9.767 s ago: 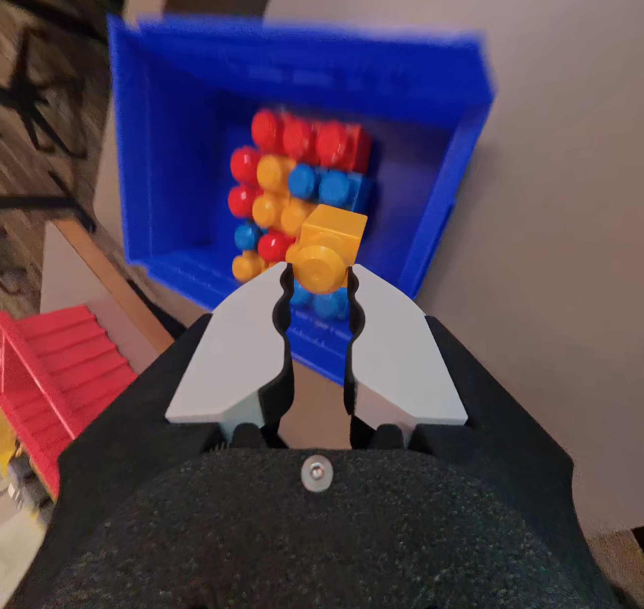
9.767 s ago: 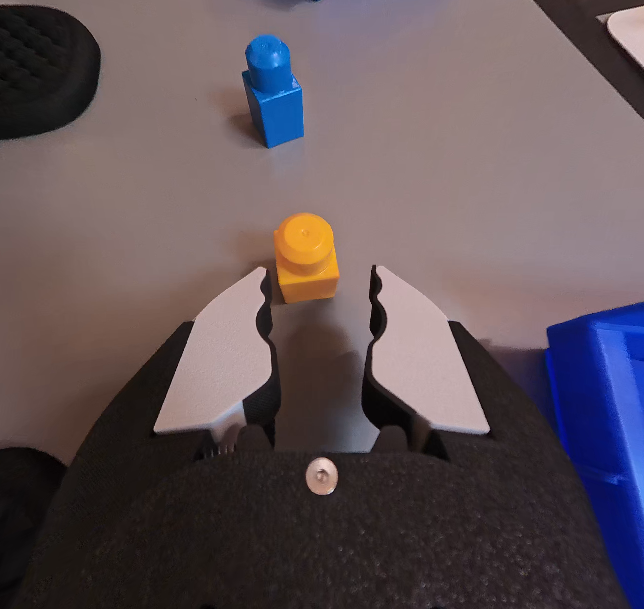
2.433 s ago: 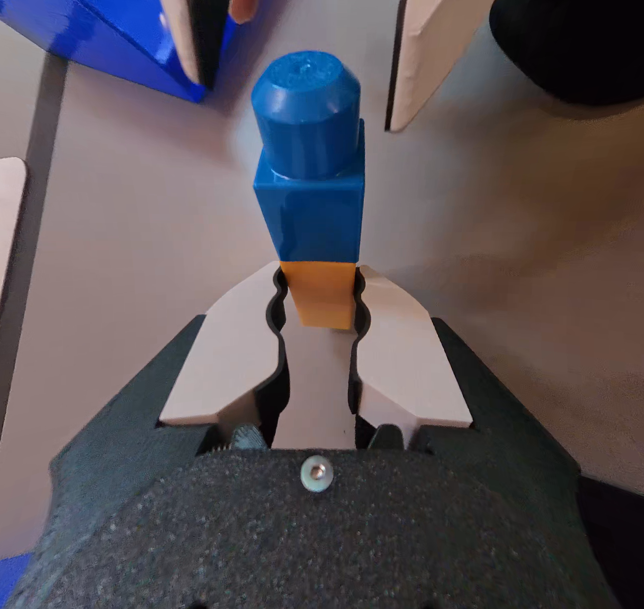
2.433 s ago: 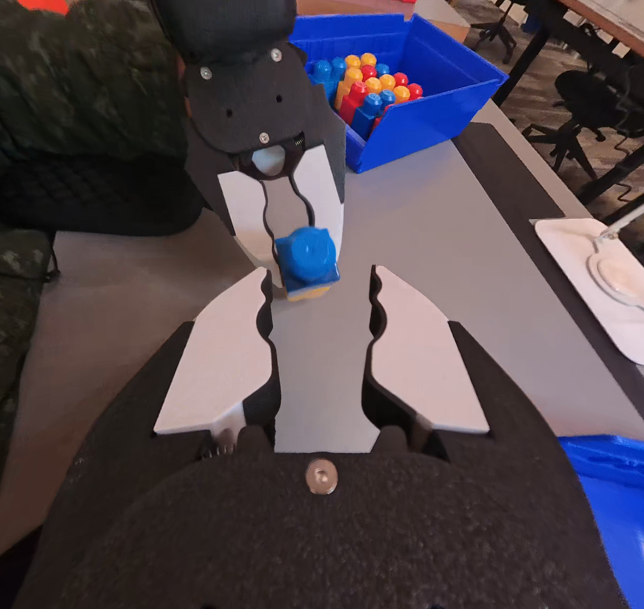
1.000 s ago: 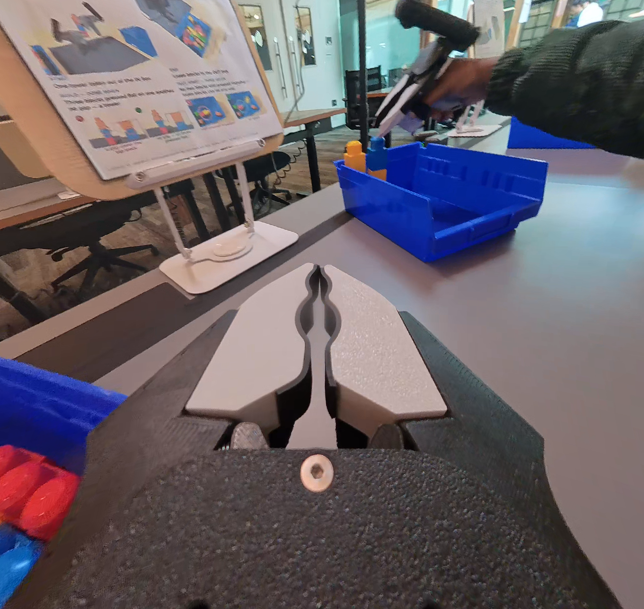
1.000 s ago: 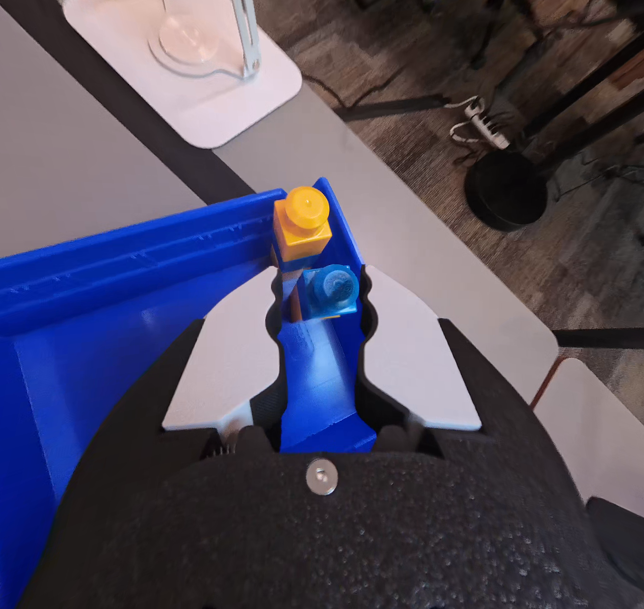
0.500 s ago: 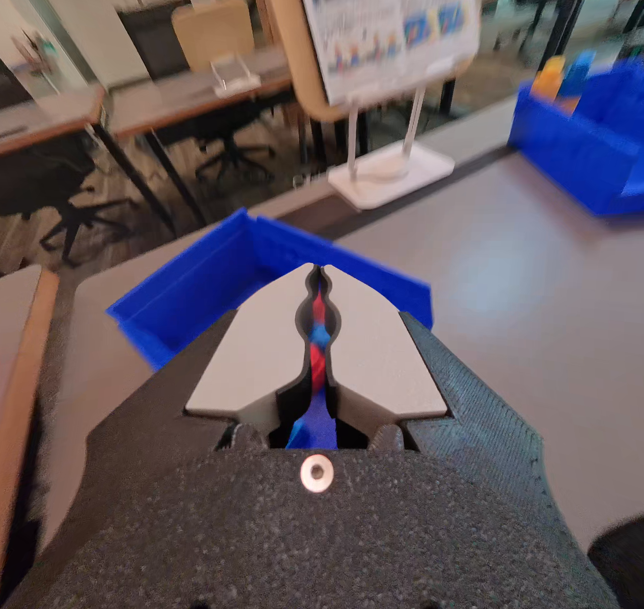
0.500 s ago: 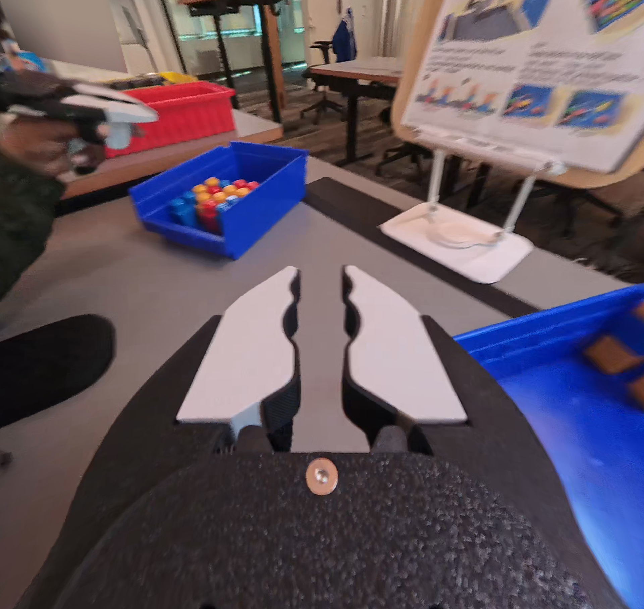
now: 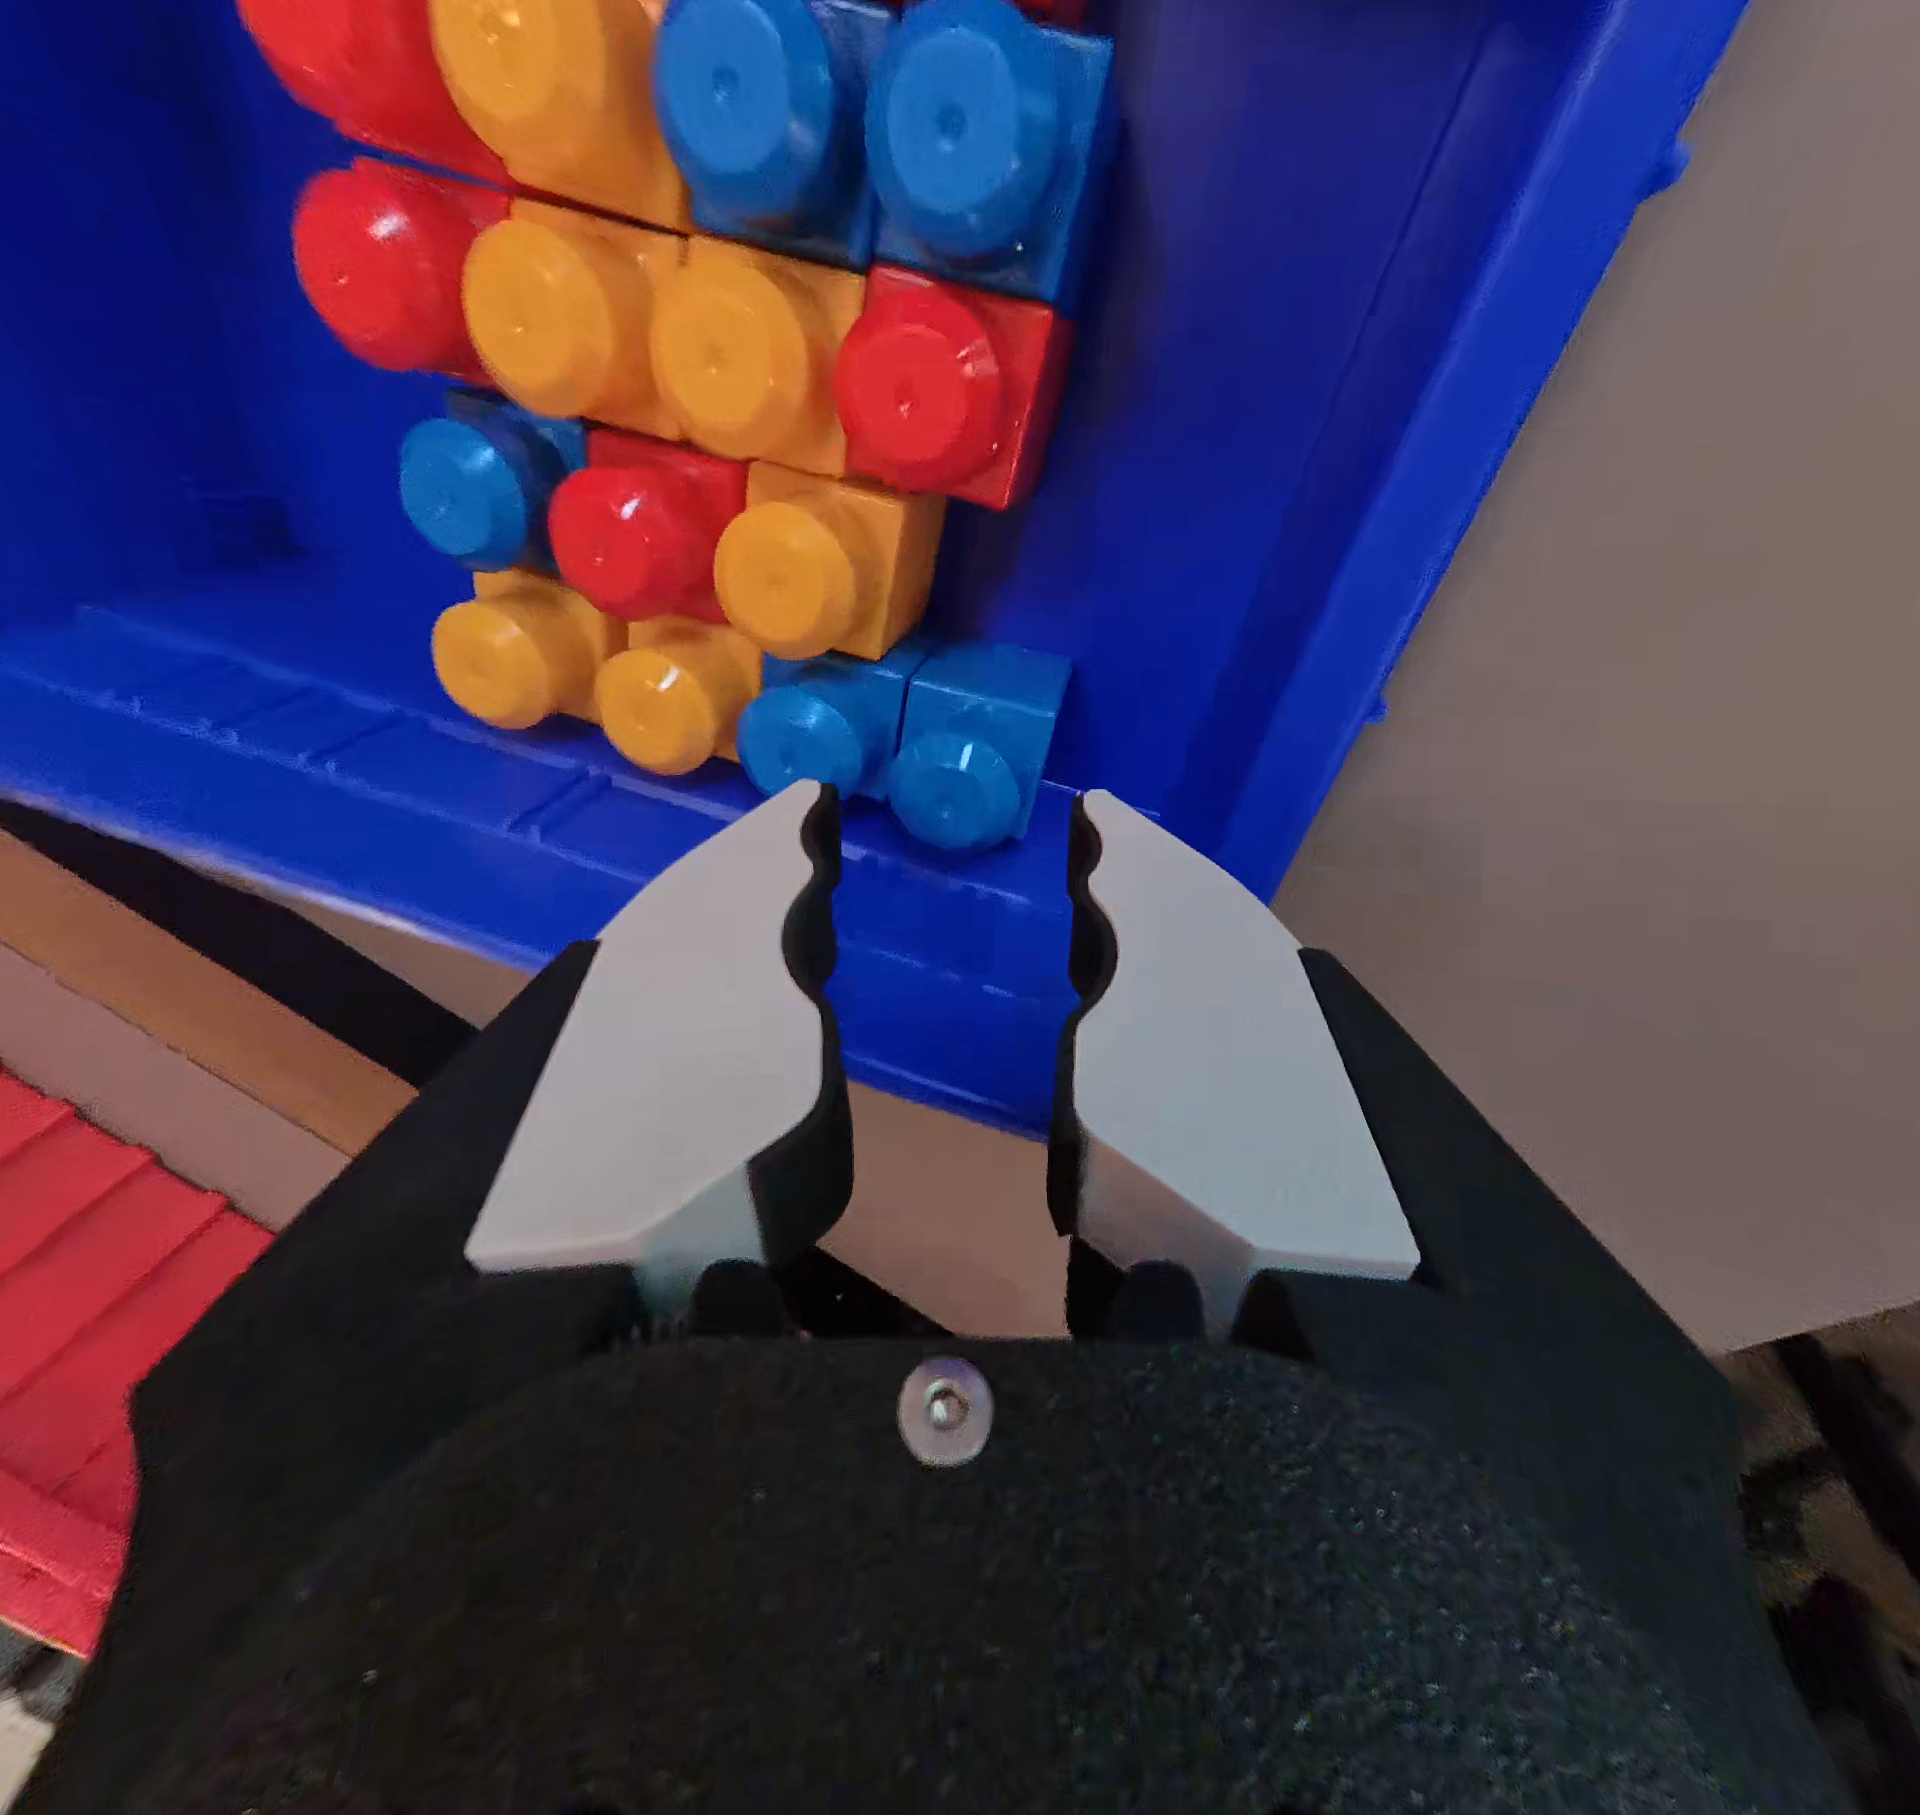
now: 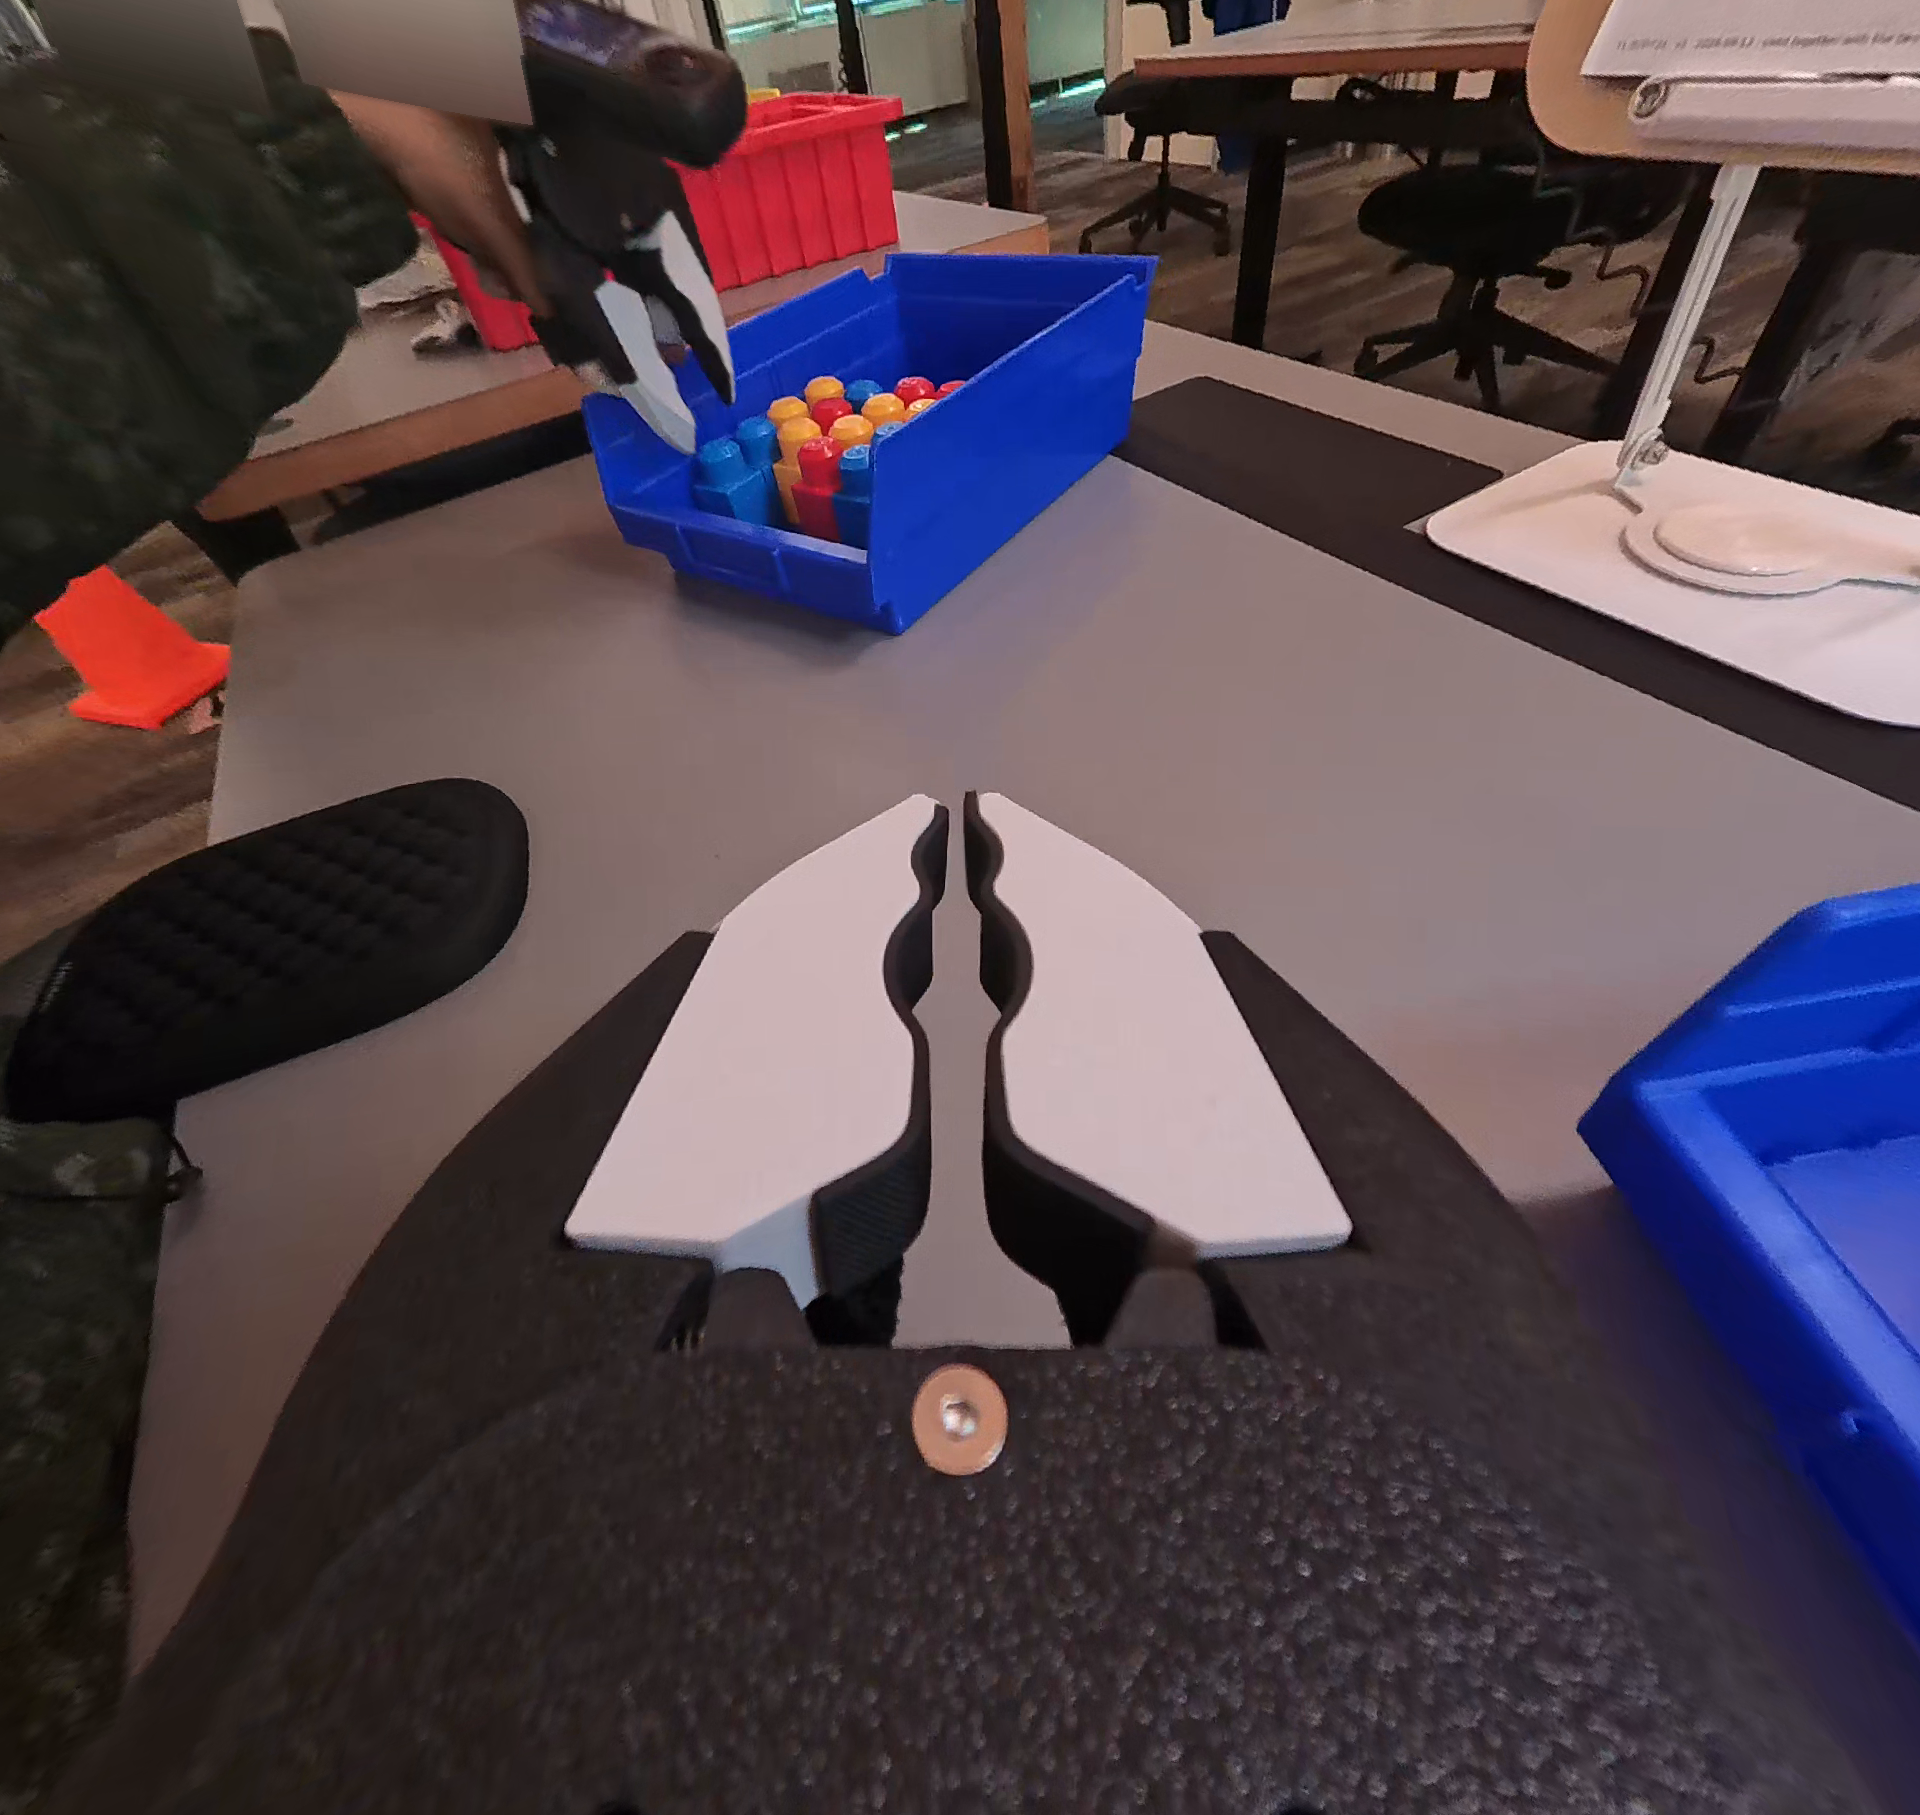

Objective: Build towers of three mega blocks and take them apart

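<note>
Blue plastic fills most of my left wrist view: the blue bin (image 9: 1455, 331) holds a packed cluster of red, yellow and blue mega blocks (image 9: 727, 331), studs facing the camera, across the upper half of the frame. My left gripper (image 9: 948, 809) hangs just over the bin's near wall with its jaws spread apart and nothing between them; its tips sit right by a blue block (image 9: 977, 737) at the cluster's lower right corner, though with the slight blur I can't tell whether they touch it. Half a second ago those jaws were pressed together and the bin lay farther off.

In my right wrist view, my right gripper (image 10: 956, 809) is low over the grey table (image 10: 1143, 705) at centre frame, fingers nearly together with only a thin slit, empty; the gap was wider half a second ago. A second blue bin (image 10: 1766, 1142) sits at lower right, and a white stand base (image 10: 1714, 560) at upper right.
</note>
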